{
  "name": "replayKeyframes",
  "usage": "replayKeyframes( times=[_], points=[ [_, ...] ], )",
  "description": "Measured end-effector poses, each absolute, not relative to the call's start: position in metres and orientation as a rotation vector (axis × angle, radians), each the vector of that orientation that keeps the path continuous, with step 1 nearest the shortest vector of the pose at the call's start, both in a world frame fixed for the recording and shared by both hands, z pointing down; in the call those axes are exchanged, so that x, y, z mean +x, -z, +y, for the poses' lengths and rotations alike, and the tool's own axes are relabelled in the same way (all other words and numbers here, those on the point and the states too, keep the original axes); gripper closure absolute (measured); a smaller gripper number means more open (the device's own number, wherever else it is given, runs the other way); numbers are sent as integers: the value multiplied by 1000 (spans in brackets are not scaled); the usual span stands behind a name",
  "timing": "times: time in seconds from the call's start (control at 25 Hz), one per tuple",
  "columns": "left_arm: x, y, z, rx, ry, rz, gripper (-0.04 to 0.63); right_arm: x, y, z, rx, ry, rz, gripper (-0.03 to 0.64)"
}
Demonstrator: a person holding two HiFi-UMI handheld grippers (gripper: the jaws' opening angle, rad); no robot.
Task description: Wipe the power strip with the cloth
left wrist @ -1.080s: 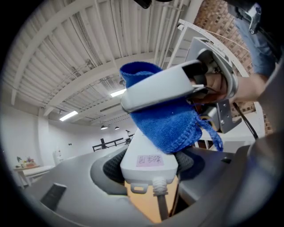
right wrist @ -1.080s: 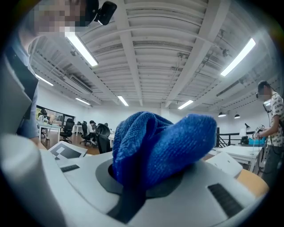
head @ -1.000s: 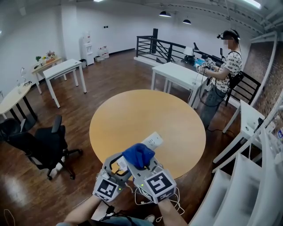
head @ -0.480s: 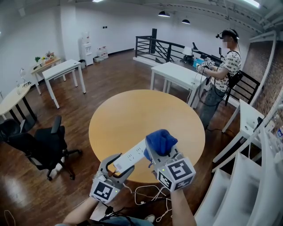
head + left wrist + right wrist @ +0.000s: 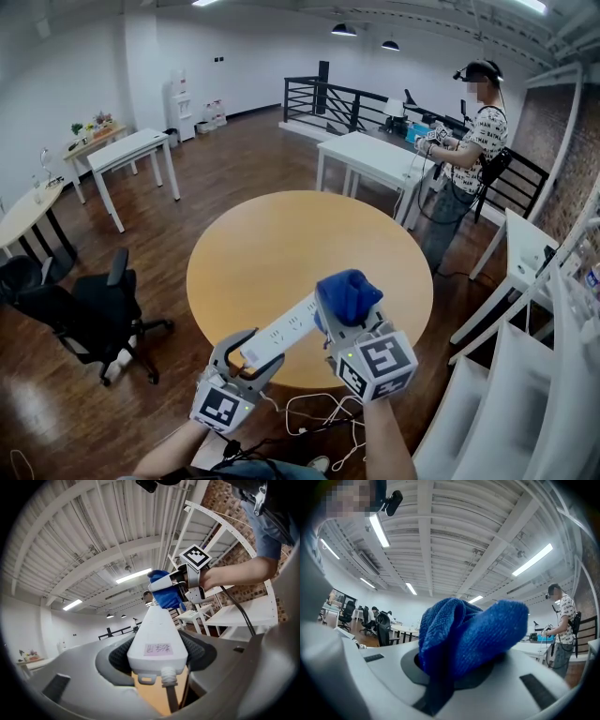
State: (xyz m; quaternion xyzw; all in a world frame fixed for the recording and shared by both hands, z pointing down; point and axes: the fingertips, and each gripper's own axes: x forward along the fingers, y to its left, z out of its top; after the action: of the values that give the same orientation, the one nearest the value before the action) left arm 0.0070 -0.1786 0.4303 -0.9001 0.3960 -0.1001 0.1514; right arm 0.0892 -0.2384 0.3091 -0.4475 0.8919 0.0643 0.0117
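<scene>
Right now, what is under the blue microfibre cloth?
The far end of the long white plastic power strip, above the round wooden table. The blue cloth hides that end's surface.

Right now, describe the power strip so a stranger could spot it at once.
Find the round tan wooden table mid-room. Over its near edge, the left claw grips a long white plastic power strip by its cord end. It is the only white bar, its far end by the blue cloth.

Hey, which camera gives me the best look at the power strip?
The head view: the power strip shows along its length, from the left claw up to the blue cloth. The left gripper view shows it foreshortened, cord end nearest; the right gripper view shows only cloth.
</scene>
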Motion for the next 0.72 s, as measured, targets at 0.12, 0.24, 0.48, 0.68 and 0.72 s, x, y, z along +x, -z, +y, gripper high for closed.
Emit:
replayKeyframes(
  times=[0.12,0.24,0.48,0.68,0.72],
  points=[
    [7,-429,-180,-2585,278,1141,302,76,-311,-231,-1355,-192,2800,568],
    [9,-427,-181,-2583,271,1146,304,60,-315,-223,-1293,-174,2819,568],
    [8,-428,-184,-2577,284,1148,304,24,-335,-208,-1189,-140,2911,568],
    [7,-428,-188,-2577,279,1165,304,-1,-346,-195,-1086,-108,2965,568],
    [6,-428,-188,-2576,279,1168,304,-5,-347,-193,-1072,-108,2972,568]
  ],
)
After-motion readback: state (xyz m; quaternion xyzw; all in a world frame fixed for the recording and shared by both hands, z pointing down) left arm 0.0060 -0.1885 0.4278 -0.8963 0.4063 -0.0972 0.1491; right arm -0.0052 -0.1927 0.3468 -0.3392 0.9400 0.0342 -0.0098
